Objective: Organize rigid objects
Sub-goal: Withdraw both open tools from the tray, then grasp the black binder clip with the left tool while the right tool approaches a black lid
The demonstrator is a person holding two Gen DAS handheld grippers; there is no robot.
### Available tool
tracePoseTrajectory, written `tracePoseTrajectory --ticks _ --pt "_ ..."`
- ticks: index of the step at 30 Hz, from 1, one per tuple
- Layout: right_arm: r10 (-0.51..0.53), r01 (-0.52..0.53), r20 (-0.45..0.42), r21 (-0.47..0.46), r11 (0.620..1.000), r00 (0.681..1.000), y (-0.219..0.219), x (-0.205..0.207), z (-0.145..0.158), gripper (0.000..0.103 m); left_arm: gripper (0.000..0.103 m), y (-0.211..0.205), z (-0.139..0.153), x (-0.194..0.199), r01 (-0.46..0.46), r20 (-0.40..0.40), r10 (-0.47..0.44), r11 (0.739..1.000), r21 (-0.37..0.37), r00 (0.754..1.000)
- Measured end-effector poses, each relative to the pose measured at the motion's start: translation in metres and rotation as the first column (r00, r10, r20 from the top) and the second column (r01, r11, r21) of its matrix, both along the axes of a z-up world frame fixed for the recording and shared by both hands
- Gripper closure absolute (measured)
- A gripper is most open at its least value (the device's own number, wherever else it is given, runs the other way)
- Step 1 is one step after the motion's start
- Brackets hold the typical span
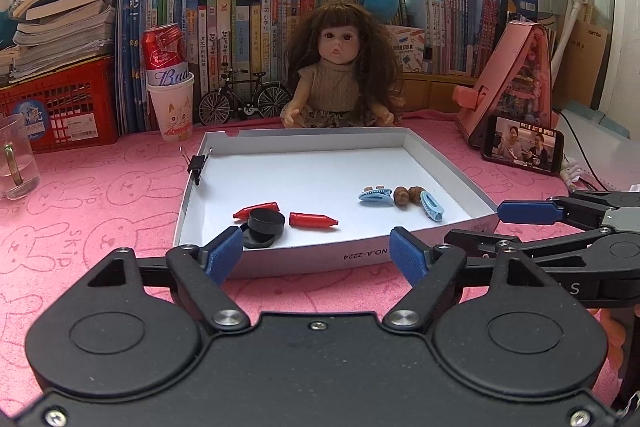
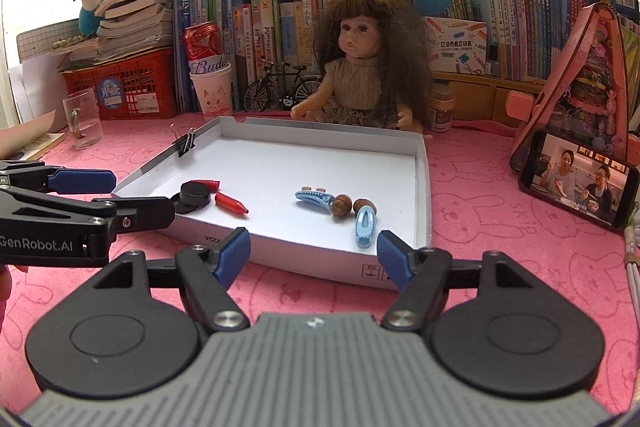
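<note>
A shallow white box tray lies on the pink cloth. In it lie two red crayon-like pieces, two stacked black discs, two light blue hair clips and two brown acorns. A black binder clip grips the tray's left wall. My left gripper is open and empty at the tray's near edge. My right gripper is open and empty at the near right edge.
A doll sits behind the tray before a wall of books. A paper cup with a red can, a model bicycle, a glass mug, a phone and a pink stand surround it.
</note>
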State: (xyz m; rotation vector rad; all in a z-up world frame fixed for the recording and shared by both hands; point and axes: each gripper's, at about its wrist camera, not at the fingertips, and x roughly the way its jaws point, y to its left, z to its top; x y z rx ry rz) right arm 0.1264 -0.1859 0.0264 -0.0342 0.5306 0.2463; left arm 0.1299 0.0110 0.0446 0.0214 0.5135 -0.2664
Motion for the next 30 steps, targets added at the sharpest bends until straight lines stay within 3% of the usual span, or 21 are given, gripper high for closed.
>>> tracePoseTrajectory --ticks 15,20,26,30 --pt "0.144 -0.143 -0.021 0.013 0.990 0.989 -0.003 -0.054 -0.018 0.021 0.024 0.015 -0.017 -0.065 0.040 0.008 -0.040 0.998 -0.054 0.999" --pt "0.200 -0.199 -0.021 0.017 0.980 0.980 -0.004 -0.071 -0.028 0.021 0.026 0.019 -0.033 -0.079 0.030 -0.032 -0.033 0.996 -0.082 0.999" --pt "0.244 -0.243 -0.017 0.038 0.969 0.970 -0.007 -0.088 -0.039 0.019 0.039 0.030 -0.047 -0.083 0.001 -0.081 -0.013 0.988 -0.155 0.997" --pt "0.257 -0.257 0.004 0.005 0.966 0.966 -0.004 -0.097 -0.046 0.019 0.061 0.034 -0.056 -0.083 -0.015 -0.105 -0.005 0.982 -0.188 0.994"
